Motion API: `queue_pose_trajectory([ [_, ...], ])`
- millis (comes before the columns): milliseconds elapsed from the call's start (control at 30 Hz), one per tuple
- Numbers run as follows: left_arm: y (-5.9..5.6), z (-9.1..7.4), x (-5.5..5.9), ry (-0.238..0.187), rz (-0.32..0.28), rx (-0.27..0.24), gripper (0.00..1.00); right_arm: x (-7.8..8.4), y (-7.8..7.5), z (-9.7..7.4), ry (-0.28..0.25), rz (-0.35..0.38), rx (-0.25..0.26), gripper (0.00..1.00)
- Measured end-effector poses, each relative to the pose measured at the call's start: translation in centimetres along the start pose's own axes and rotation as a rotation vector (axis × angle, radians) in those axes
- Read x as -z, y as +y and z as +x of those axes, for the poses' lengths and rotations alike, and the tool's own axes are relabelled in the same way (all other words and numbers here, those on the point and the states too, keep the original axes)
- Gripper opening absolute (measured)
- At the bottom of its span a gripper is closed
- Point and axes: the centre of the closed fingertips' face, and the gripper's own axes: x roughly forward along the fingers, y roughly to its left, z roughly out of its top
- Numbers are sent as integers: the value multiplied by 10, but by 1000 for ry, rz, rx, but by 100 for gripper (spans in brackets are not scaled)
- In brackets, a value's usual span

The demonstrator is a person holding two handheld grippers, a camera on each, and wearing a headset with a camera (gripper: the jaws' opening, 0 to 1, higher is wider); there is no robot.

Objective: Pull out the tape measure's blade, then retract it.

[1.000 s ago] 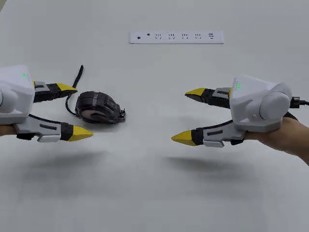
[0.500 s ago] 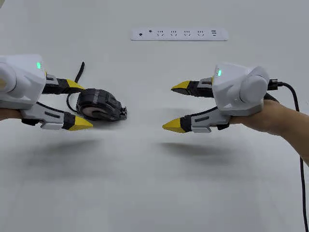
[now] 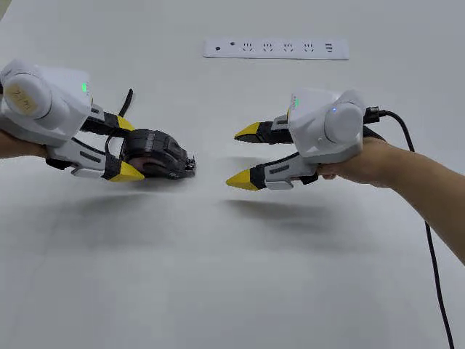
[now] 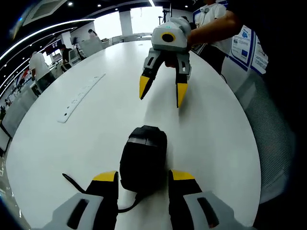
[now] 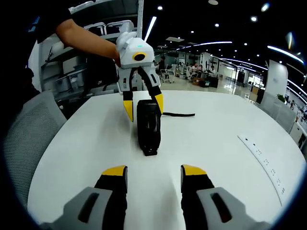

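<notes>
**Current state.** The tape measure [image 3: 156, 153] lies on its side on the white table [image 3: 218, 291], at the left of the work area. Its blade is fully wound in. The blade hook [image 3: 190, 166] points right, and the wrist strap [image 3: 120, 109] trails off to the far left. A power strip [image 3: 276, 49] lies well apart at the far edge.

**Change over the last second.**
- The left gripper [image 3: 129, 148] has advanced to the right. Its jaws, which stood beside the case, now straddle it, one on the far side and one on the near side.
- In the left gripper view the jaws [image 4: 143, 176] are spread and lie close along both flanks of the case [image 4: 144, 160]. Firm contact cannot be confirmed.
- The right gripper [image 3: 240, 156] has moved left towards the hook. Its jaws are spread, hold nothing, and stand apart from the case.
- In the right gripper view the hook [image 5: 150, 152] lies ahead, between the jaw lines [image 5: 154, 170].

**Meaning for the task.** The approach is nearly complete, and pull-out has not begun. The left gripper probably needs to clamp the case before the right closes on the hook. An unclamped case would likely slide with the pull.
</notes>
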Motion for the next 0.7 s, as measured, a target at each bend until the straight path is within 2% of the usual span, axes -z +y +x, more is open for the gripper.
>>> queue_pose_trajectory([
  [167, 0, 4, 2, 26, 15, 19, 35, -3, 0, 14, 8, -13, -24, 41],
  [333, 0, 7, 1, 29, 17, 27, 32, -5, 3, 28, 13, -11, -49, 37],
  [467, 1, 7, 2, 43, 44, 26, 30, -2, 6, 37, 36, -45, -72, 34],
  [700, 0, 7, 2, 46, 37, 34, 30, -4, 4, 49, 46, -45, -88, 28],
])
